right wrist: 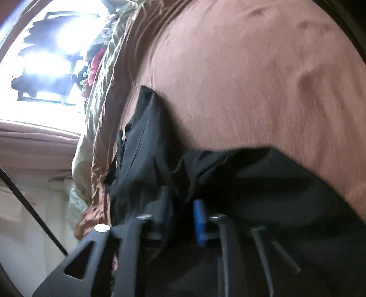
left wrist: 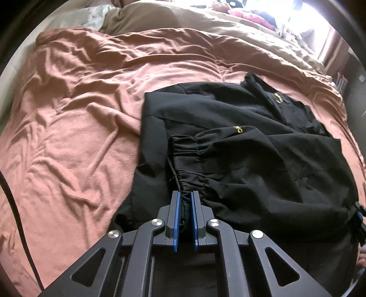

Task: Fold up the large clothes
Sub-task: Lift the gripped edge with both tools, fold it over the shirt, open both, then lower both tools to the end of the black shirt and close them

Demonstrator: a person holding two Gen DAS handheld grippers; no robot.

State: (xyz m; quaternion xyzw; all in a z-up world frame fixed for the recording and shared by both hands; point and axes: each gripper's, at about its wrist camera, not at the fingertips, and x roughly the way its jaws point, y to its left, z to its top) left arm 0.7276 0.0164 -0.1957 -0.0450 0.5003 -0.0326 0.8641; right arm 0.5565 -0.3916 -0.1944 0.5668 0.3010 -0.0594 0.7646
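Note:
A black jacket point(left wrist: 251, 141) with small yellow lettering lies partly folded on a rust-brown blanket point(left wrist: 80, 114). Its gathered elastic hem is turned up toward me. My left gripper point(left wrist: 185, 194) is shut on that hem, with bunched black cloth pinched between the blue pads point(left wrist: 176, 214). In the blurred right wrist view the same jacket point(right wrist: 251, 182) fills the lower half over the blanket point(right wrist: 251, 80). My right gripper point(right wrist: 183, 201) sits low against the jacket, and dark fabric fills the narrow gap between its fingers. The blur hides where on the jacket it grips.
A tan duvet point(left wrist: 183, 20) and a patterned pillow point(left wrist: 96, 13) lie at the far end of the bed. Colourful clothes point(left wrist: 247, 13) are piled by a bright window point(right wrist: 50, 57). A black cable point(left wrist: 18, 217) hangs at the left. The bed edge point(right wrist: 91, 182) drops off left of the right gripper.

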